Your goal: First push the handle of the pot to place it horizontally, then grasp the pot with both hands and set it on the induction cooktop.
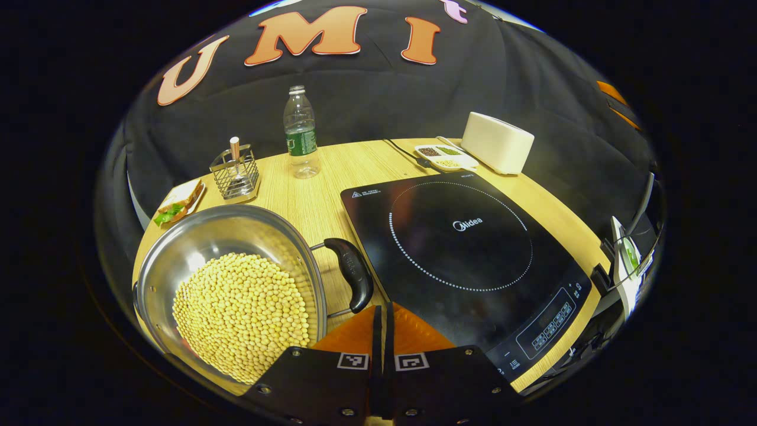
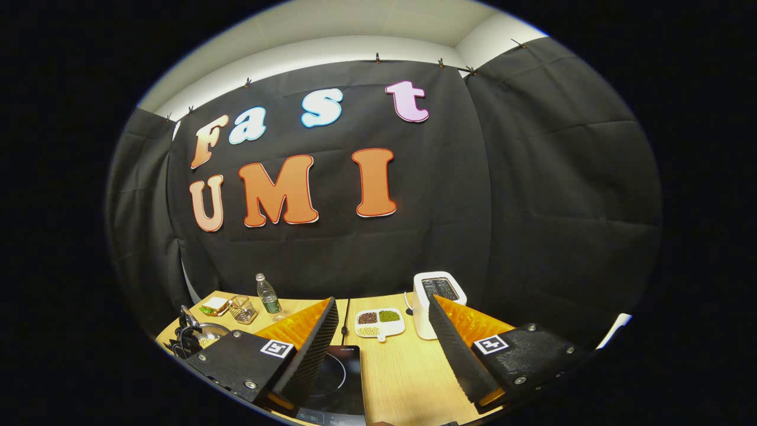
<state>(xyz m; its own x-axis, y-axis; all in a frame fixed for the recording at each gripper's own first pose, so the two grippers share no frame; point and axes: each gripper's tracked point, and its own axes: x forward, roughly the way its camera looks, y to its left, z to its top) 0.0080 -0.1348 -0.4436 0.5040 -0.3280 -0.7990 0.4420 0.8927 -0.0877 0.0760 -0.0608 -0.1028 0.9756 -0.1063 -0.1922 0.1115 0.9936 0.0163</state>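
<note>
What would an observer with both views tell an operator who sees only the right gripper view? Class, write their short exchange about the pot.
Operator: What is inside the pot?
Observer: The pot is filled with small yellow beans.
Operator: Is the left gripper open?
Observer: No. The left gripper has its fingers closed together, close by the pot's black handle, which lies on the side towards the induction cooktop.

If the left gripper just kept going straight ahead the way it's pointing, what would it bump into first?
Probably the pot's black handle: the left gripper, fingers closed, points just past its near end. Depth is hard to judge; slightly rightward it would slide onto the induction cooktop instead.
</note>
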